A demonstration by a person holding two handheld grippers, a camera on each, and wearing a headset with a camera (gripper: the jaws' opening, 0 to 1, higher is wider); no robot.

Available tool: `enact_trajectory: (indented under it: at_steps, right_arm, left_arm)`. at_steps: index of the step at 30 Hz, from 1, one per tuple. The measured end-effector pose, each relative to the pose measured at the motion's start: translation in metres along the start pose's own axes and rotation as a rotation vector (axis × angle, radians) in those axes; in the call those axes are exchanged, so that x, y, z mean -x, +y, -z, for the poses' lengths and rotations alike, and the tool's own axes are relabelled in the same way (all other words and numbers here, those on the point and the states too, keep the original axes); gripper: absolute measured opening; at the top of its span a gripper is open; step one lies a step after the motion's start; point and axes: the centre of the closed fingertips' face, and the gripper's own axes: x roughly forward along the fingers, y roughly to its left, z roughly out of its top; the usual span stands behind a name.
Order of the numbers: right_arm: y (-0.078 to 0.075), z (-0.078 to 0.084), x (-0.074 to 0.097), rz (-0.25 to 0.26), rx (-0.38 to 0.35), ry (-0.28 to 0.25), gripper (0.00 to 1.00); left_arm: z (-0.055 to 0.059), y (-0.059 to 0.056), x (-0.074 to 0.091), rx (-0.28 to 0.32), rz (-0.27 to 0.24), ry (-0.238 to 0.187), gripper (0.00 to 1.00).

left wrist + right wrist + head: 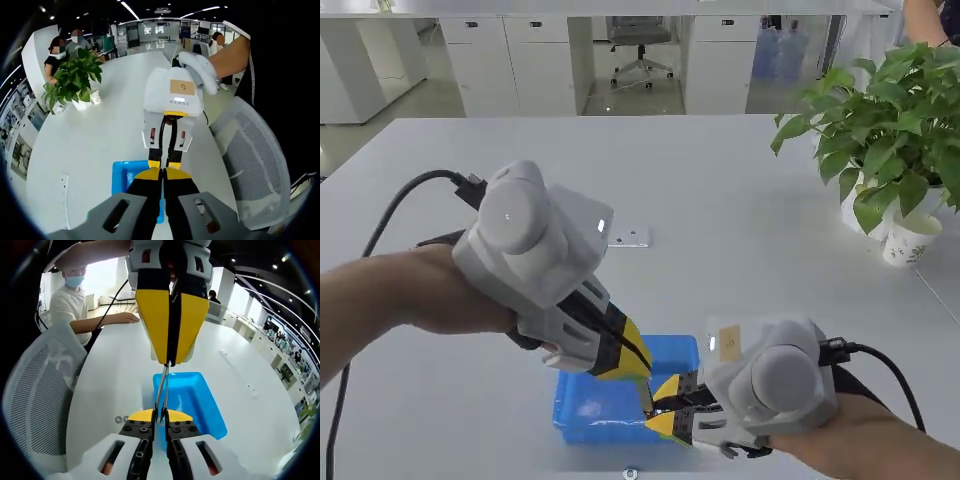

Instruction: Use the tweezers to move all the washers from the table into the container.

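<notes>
The tweezers are being set up for picking, and no washer is between their tips. The left gripper has its yellow jaws clamped on one end of them. The right gripper is closed on the other end, right over the blue container.

The washers lie on the white table, just beside the container's near edge and outside it; their number is too small to tell. As I judge it, the transfer has barely begun. Next, one gripper must let go so the other can aim the tips at a washer.

The two grippers crowd each other above the container, which leaves little room. A potted plant stands far right, well apart, and a mesh chair sits off the table.
</notes>
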Motion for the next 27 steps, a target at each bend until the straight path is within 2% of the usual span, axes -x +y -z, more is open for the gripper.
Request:
enact_trajectory:
  at_steps: [4,10,27]
  right_arm:
    - [-0.011,0.000,-0.003,0.006,0.004,-0.002,0.08]
    - [-0.021,0.003,-0.013,0.001,0.000,0.001,0.08]
    - [-0.032,0.029,-0.044,-0.039,-0.051,0.049,0.09]
  left_arm:
    - [0.001,0.010,0.001,0.001,-0.016,0.003,0.03]
    - [0.010,0.020,-0.002,0.002,-0.022,0.027,0.03]
    - [0.041,0.040,-0.027,0.027,-0.001,0.085,0.03]
